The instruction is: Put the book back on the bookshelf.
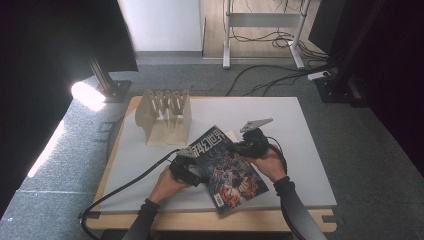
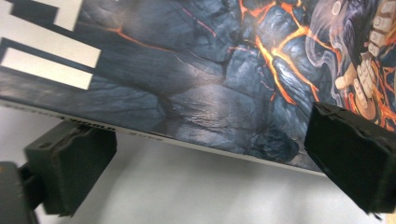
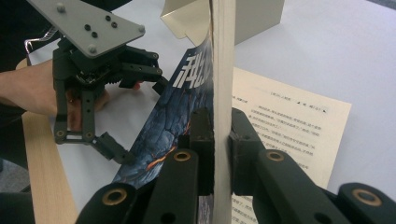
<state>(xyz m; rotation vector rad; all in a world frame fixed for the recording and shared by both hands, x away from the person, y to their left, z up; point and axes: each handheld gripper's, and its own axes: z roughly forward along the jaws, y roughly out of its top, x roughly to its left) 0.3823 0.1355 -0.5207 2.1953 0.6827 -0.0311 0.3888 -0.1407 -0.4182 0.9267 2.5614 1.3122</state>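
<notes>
My left gripper (image 1: 192, 161) sits at nine o'clock of the magazine (image 1: 227, 167), jaws apart around its spine edge without pinching. The magazine's long axis runs from eleven to five across the table (image 1: 300, 150), its right side tilted up. My right gripper (image 3: 215, 154), at two o'clock, is clamped on its page edge.

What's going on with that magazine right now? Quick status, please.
Right gripper shut on the magazine, lifting its page edge. Left gripper open, jaws either side of its spine edge. Printed sheet under it. Wooden rack behind, clear.
</notes>
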